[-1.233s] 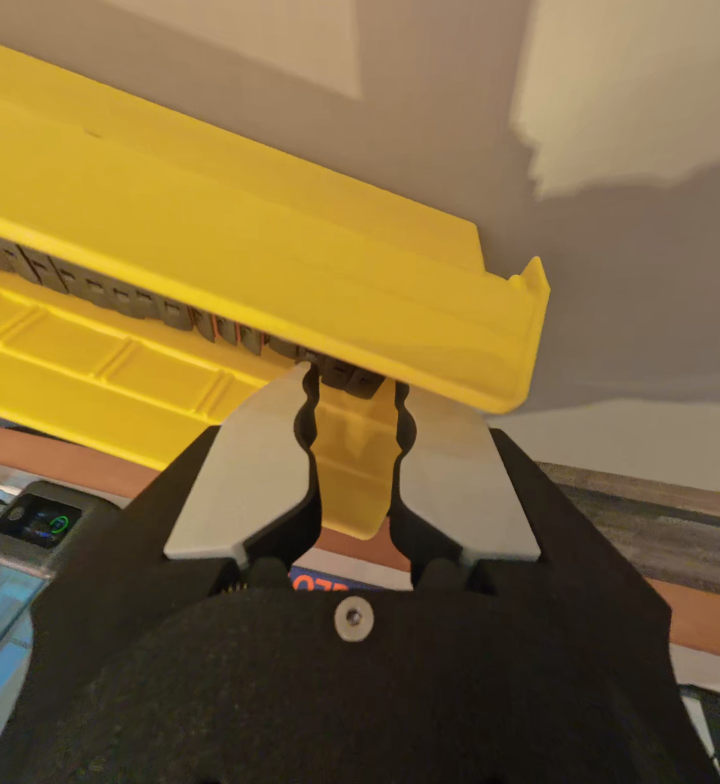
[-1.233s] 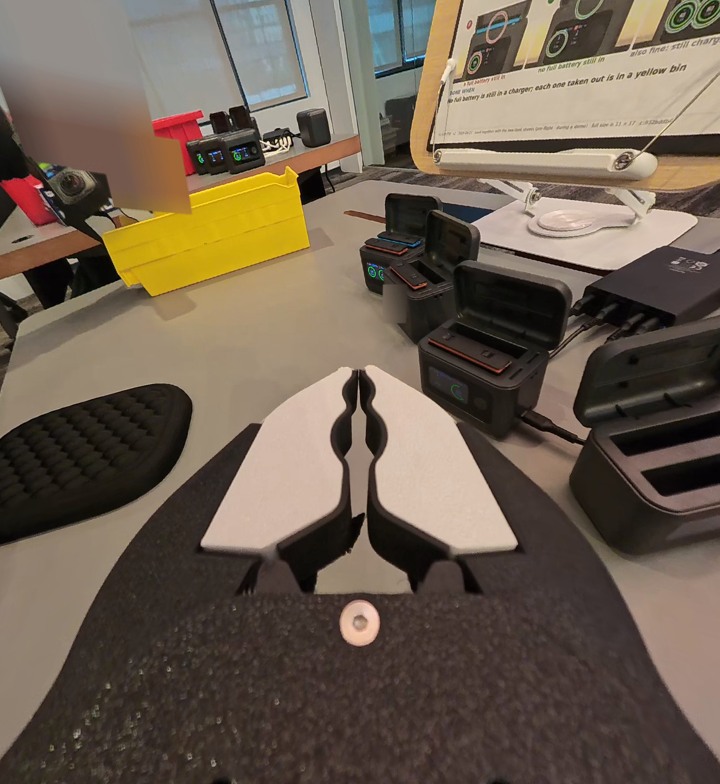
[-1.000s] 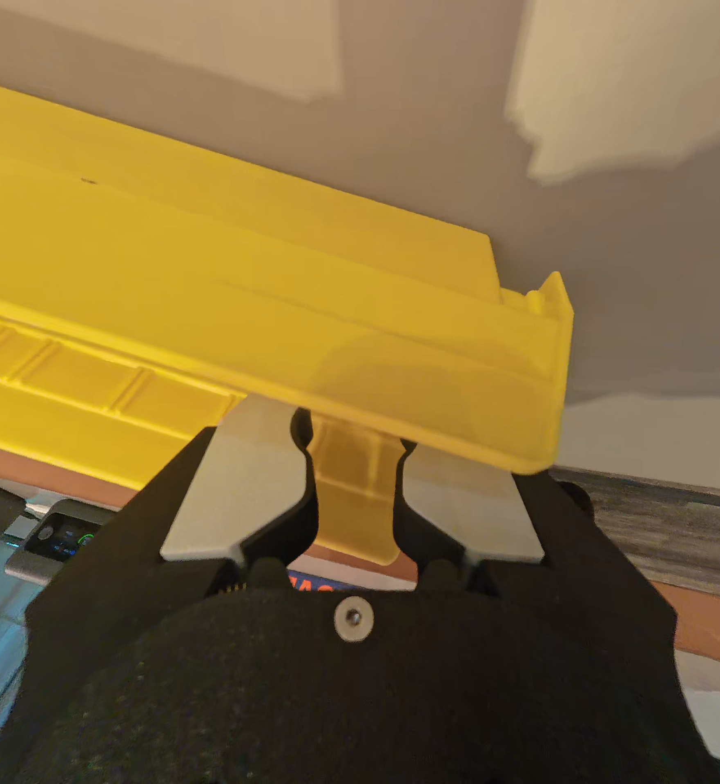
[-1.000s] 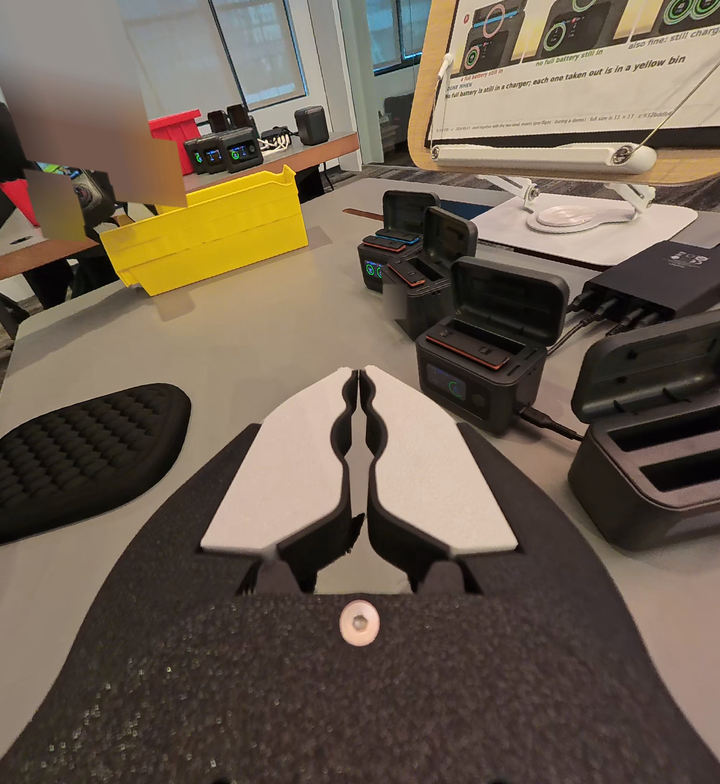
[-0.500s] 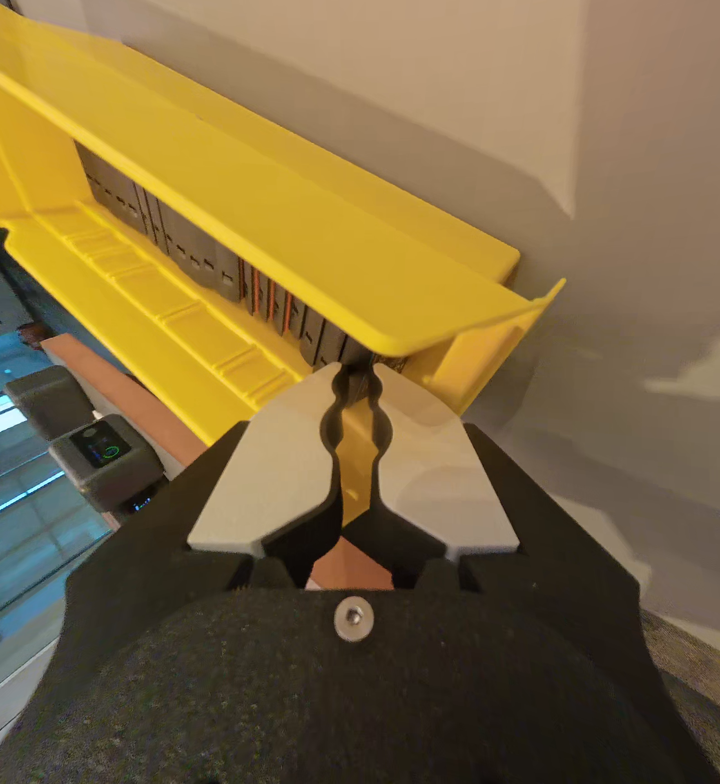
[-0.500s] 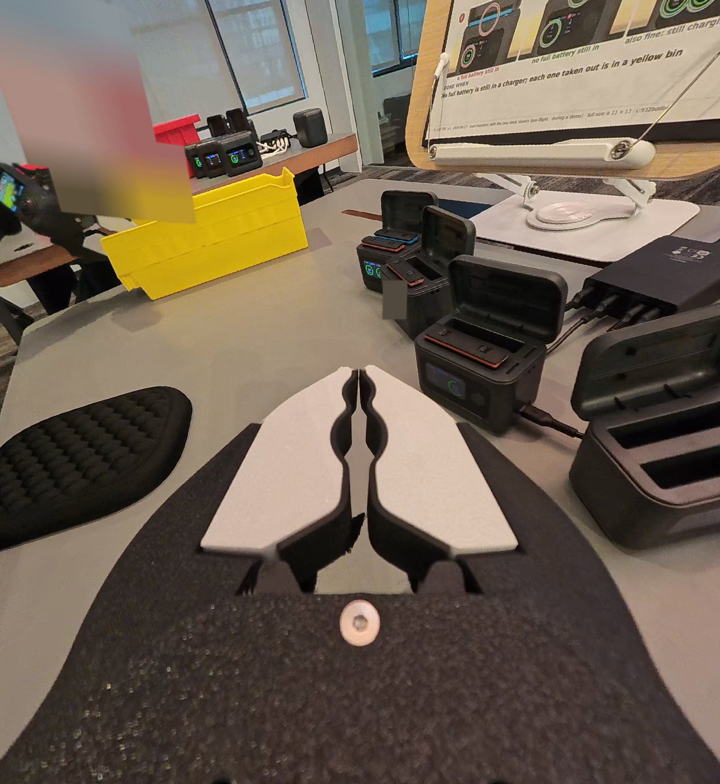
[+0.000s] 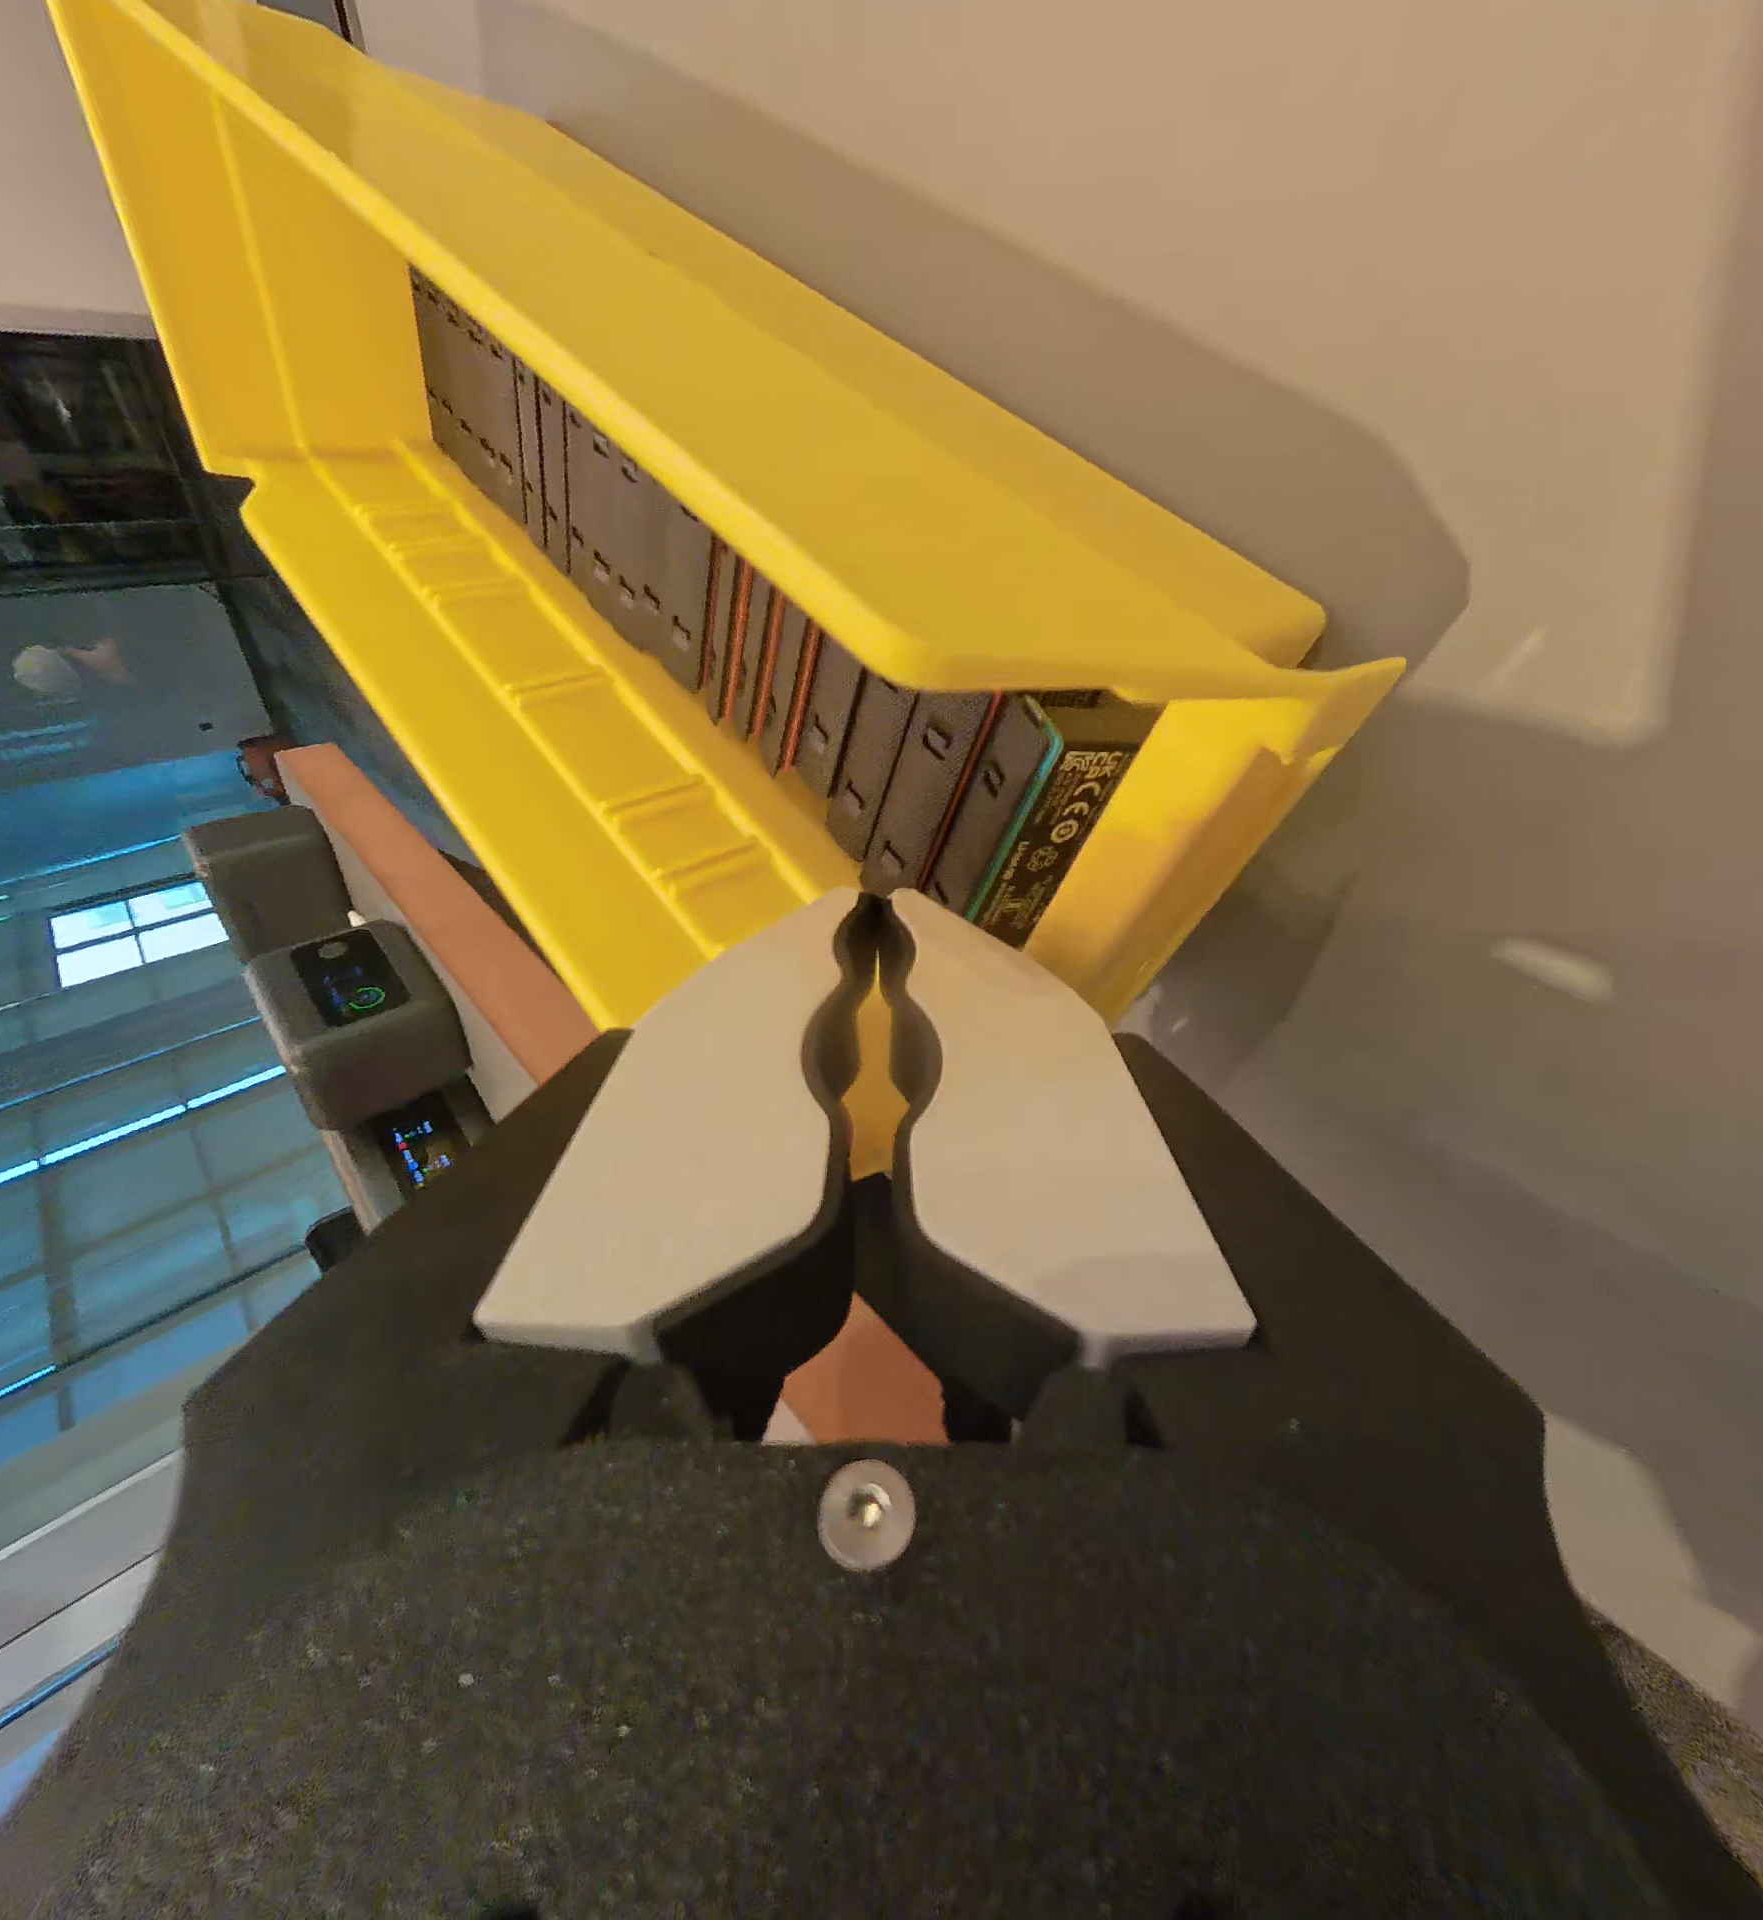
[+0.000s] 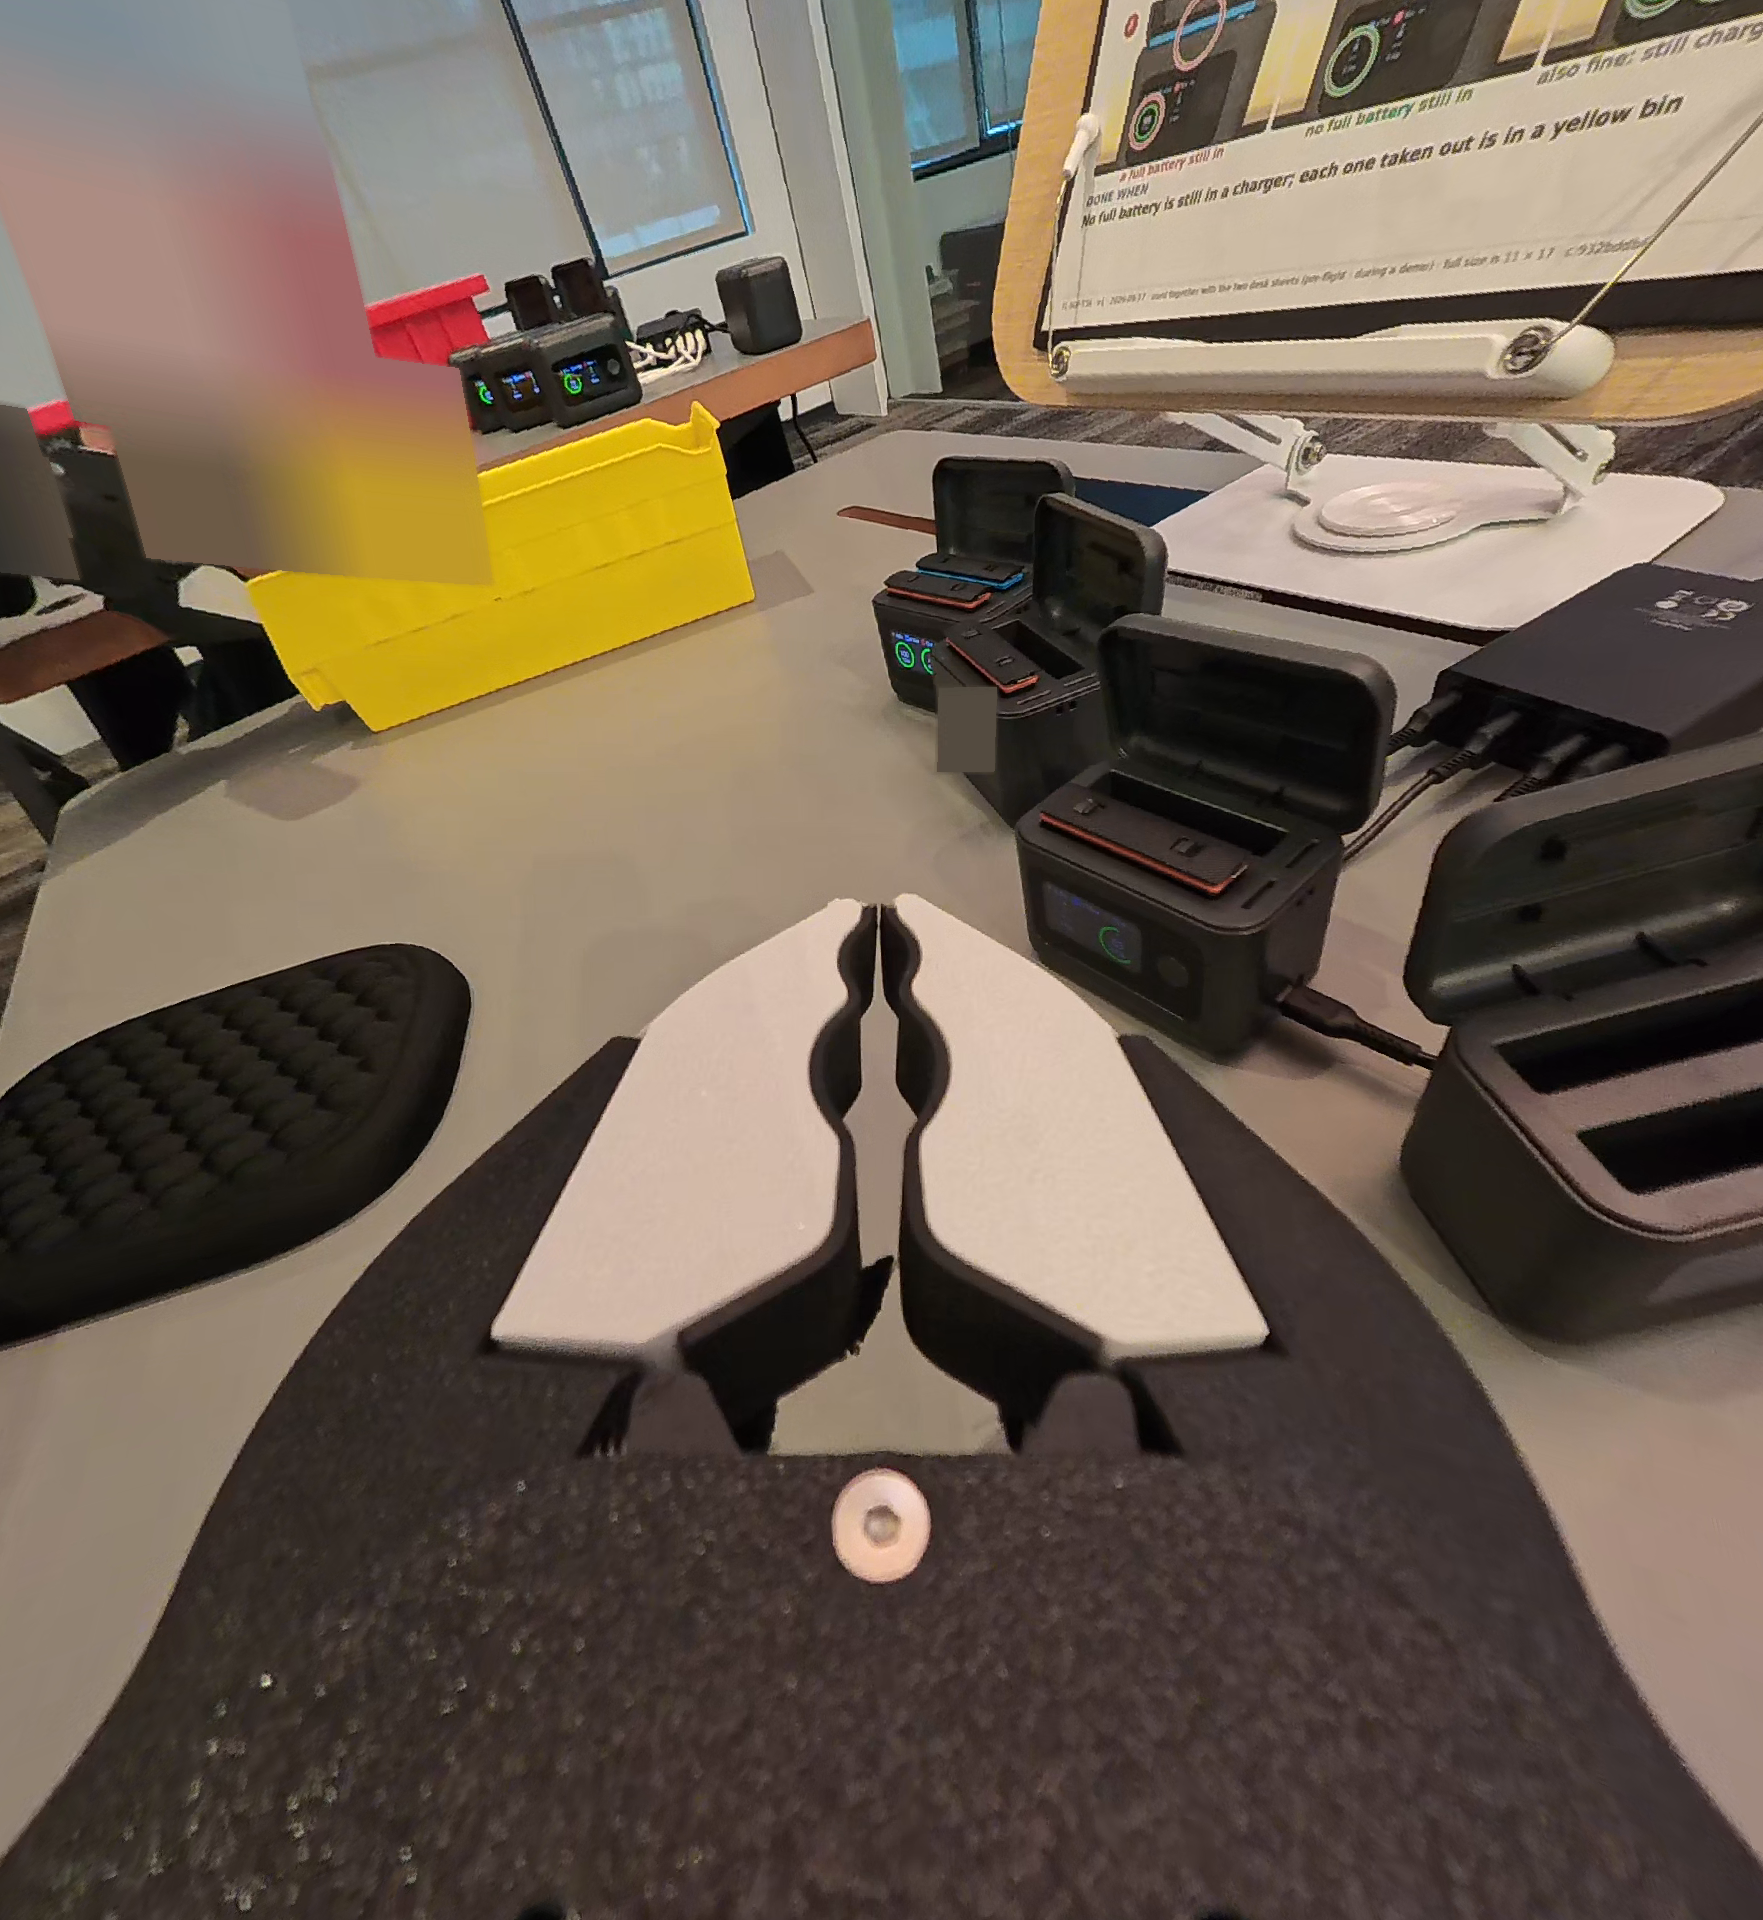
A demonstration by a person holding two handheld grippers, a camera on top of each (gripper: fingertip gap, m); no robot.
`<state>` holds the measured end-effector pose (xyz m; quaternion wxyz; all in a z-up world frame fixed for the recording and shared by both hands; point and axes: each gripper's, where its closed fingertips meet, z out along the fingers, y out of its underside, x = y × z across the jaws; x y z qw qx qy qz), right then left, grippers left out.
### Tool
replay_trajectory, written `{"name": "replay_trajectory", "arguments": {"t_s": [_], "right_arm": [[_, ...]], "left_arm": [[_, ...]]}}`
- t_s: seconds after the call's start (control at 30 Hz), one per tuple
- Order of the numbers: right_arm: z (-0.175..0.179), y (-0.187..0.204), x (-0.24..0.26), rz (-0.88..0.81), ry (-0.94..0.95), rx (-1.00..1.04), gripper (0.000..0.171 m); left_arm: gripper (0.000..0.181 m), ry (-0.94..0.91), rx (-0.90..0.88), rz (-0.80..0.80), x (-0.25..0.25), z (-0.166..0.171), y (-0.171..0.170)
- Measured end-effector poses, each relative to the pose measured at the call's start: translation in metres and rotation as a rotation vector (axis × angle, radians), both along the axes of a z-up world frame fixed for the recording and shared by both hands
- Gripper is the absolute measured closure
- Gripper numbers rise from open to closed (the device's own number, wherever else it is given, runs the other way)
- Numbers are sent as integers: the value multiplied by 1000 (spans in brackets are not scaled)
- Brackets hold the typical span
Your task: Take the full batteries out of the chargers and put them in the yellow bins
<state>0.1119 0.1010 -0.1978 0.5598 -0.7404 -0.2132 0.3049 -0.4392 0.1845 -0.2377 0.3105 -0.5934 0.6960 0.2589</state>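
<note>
The right gripper (image 8: 878,914) hovers low over the grey table (image 8: 565,831), and its two white fingers (image 8: 711,1132) are pressed together with nothing between them. To its right stand four dark chargers in a row, all with the lid up. The nearest charger (image 8: 1635,1132) has two empty slots. The next charger (image 8: 1168,914) carries one battery with an orange edge (image 8: 1142,847) and a lit green ring on its front. Behind it are two further chargers (image 8: 970,623) with batteries in them. A yellow bin (image 8: 544,592) sits at the far left side of the table, partly behind a blurred patch. A black ribbed pad (image 8: 170,1122) lies on the left. A tilted board on a white stand (image 8: 1396,343) rises at the back right.
</note>
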Motion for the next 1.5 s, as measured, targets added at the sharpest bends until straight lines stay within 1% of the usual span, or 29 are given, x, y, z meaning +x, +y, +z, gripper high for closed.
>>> {"name": "replay_trajectory", "arguments": {"t_s": [0.2, 0.27, 0.37, 0.47, 0.5, 0.67, 0.73, 0.83, 0.93, 1.03, 1.1, 1.3, 1.4, 1.5], "right_arm": [[1, 0, 1, -2, 2, 5, 171], [1, 0, 0, 0, 3, 4, 171], [2, -1, 1, 0, 2, 6, 171], [1, 0, 1, 2, 5, 3, 171], [1, 0, 0, 3, 5, 2, 171], [1, -1, 0, 4, 0, 4, 171], [2, -1, 1, 0, 3, 5, 171], [2, -1, 2, -1, 6, 4, 171], [2, -1, 2, 3, 5, 4, 171], [3, -1, 2, 4, 6, 4, 171], [2, -1, 2, 4, 6, 2, 171], [2, -1, 2, 4, 4, -1, 170], [2, -1, 2, 5, 2, 0, 170], [2, -1, 2, 7, 4, -1, 170]], "left_arm": [[181, 8, 6, -4, -1, 4, -1], [181, -23, -13, 21, -1, 6, -1], [180, -105, -99, 61, 3, 5, -7], [166, -163, -240, 78, 8, -5, -18], [167, -187, -268, 84, 11, -5, -19], [153, -291, -421, 158, 24, -10, -15], [150, -280, -464, 175, 29, -13, -14], [147, -244, -512, 259, 31, -18, -13], [145, -180, -485, 365, 24, -22, -7], [139, -165, -469, 460, 19, -21, -6], [139, -161, -461, 507, 18, -20, -8], [129, -92, -403, 543, 14, -9, -10], [129, -40, -376, 562, 10, -2, -13], [131, 4, -341, 545, 9, 0, -14]]}}
